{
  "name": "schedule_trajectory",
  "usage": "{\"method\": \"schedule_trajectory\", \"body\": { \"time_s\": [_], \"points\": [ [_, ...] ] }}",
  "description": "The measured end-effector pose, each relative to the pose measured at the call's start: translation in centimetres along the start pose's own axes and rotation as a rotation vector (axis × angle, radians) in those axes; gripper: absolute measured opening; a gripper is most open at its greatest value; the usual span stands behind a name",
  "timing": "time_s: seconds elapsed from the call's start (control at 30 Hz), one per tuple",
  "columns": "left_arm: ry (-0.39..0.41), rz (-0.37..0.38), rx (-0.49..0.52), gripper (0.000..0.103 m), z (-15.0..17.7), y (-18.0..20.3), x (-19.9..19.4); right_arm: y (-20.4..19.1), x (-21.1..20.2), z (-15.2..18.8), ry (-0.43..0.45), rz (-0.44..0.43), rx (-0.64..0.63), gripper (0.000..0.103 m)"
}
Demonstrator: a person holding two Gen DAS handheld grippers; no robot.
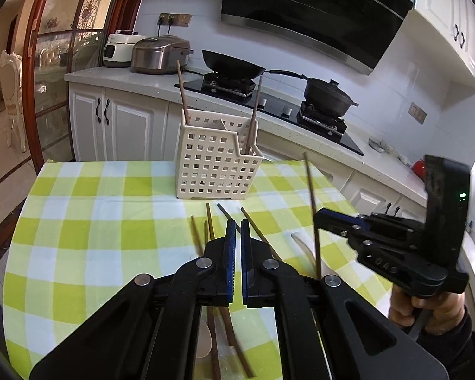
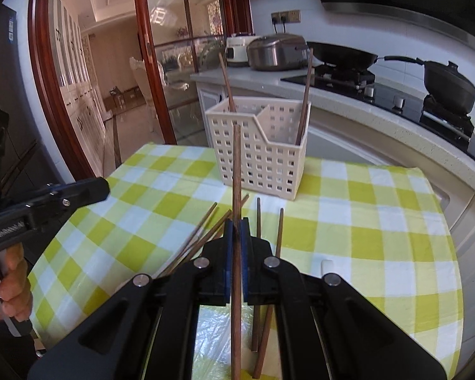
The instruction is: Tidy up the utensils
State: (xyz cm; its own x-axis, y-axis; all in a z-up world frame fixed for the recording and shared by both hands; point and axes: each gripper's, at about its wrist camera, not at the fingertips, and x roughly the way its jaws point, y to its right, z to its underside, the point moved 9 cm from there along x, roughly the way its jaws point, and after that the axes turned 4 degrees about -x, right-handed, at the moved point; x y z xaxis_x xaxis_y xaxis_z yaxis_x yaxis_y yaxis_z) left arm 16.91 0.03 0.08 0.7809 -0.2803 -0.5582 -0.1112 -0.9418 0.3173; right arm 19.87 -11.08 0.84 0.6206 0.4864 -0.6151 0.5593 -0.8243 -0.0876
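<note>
In the right wrist view alone, the right hand-held gripper [image 2: 236, 226] visibly, perhaps firmly, pinches a chopstick [image 2: 236, 171].

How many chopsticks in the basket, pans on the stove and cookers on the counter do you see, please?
Chopsticks in the basket: 2
Pans on the stove: 2
Cookers on the counter: 2
Total: 6

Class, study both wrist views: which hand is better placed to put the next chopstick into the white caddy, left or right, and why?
Right. The right gripper is already shut on a chopstick held upright, facing the white caddy. The left gripper is shut with nothing between its pads, above the loose chopsticks on the tablecloth.
</note>
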Motion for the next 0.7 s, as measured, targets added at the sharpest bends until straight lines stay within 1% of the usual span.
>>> {"method": "schedule_trajectory", "body": {
  "time_s": [0.13,0.2,0.27,0.33,0.43,0.47,0.6,0.67,0.7],
  "points": [
    [-0.072,-0.014,-0.035,0.002,1.3,-1.6,2.2,0.2,0.0,0.4,-0.006,0.002,0.007,0.005],
    [-0.116,-0.028,-0.049,0.002,2.0,-2.8,4.1,0.2,0.0,0.5,-0.006,0.000,0.011,0.005],
    [-0.159,-0.061,-0.067,0.002,2.6,-4.1,6.0,0.3,0.0,0.4,-0.004,-0.001,0.011,0.005],
    [-0.210,-0.072,-0.095,0.002,3.3,-5.3,8.0,0.3,-0.2,0.4,0.001,-0.001,0.014,0.005],
    [-0.269,-0.051,-0.097,0.003,4.5,-5.4,9.9,0.5,-0.4,0.3,0.007,0.000,0.019,0.005],
    [-0.291,-0.040,-0.092,0.005,5.1,-5.1,10.6,0.5,-0.5,0.3,0.009,0.000,0.020,0.004],
    [-0.330,-0.086,-0.066,0.006,6.4,-5.5,11.9,0.5,-0.8,0.2,0.018,-0.004,0.021,0.005],
    [-0.345,-0.052,-0.080,0.006,7.1,-5.3,12.0,0.5,-0.9,0.2,0.020,-0.006,0.022,0.004],
    [-0.353,-0.048,-0.085,0.006,7.4,-5.4,12.1,0.5,-0.9,0.3,0.020,-0.005,0.023,0.005]
  ]
}}
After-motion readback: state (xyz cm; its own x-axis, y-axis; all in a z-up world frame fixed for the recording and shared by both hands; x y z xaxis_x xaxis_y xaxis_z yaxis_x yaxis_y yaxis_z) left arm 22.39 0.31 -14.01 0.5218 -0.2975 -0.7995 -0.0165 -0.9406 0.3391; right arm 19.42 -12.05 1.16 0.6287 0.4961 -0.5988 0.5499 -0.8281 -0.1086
